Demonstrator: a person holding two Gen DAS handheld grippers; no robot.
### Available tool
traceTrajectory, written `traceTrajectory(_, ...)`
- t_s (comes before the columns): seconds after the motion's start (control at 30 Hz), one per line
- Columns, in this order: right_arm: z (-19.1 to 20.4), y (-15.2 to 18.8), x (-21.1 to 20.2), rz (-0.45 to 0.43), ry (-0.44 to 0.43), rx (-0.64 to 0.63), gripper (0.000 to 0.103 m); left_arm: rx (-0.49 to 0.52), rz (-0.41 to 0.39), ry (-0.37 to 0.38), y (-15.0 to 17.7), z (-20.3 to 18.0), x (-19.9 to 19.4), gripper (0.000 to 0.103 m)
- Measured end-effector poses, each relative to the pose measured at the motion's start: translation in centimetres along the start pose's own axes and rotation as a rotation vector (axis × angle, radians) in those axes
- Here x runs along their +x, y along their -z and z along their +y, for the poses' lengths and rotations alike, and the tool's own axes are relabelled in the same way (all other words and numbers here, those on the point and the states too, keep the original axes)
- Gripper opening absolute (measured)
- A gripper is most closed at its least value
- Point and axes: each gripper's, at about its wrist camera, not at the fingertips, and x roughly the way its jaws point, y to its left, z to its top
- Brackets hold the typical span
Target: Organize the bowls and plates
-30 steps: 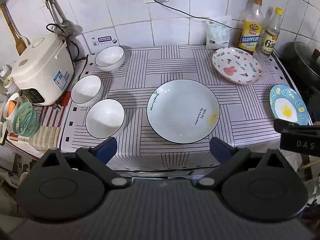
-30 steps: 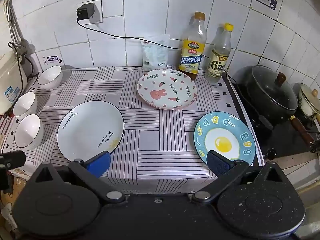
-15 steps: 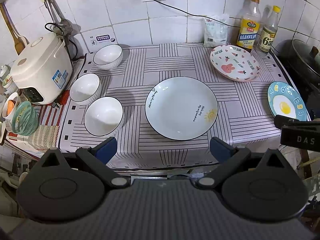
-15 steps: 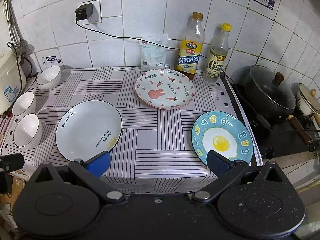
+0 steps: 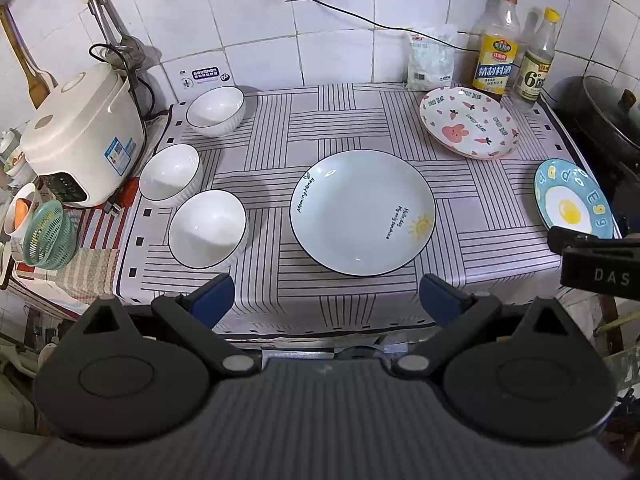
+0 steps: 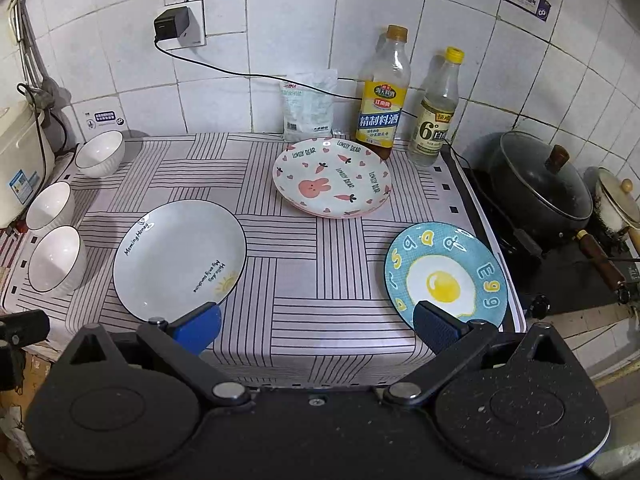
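Both our jaws stand wide apart and hold nothing: the left gripper hangs off the near edge of the counter, the right gripper likewise. At twelve o'clock of the left lies the pale blue plate; three white bowls sit apart at ten to eleven. The egg plate lies at one o'clock of the right, the rabbit plate beyond. To stack well, we judge we should pinch a rim squarely, lift level, and set down gently on the striped cloth.
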Motion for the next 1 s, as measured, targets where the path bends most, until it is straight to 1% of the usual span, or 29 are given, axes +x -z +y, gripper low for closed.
traceTrajectory(0.33,-0.45,0.12,-0.05,-0.003,0.01,0.009,0.103,0.008,0.001,-0.016,0.17,-0.45,-0.11,0.1)
traceTrajectory(0.63,-0.73,0.42,-0.12,-0.013,0.027,0.006,0.103,0.003,0.007,-0.004,0.28,-0.34,-0.21,0.1)
traceTrajectory(1.0,-0.98,0.63,-0.16,-0.015,0.027,0.004,0.103,0.0,0.017,0.003,0.71,-0.45,-0.28,0.1)
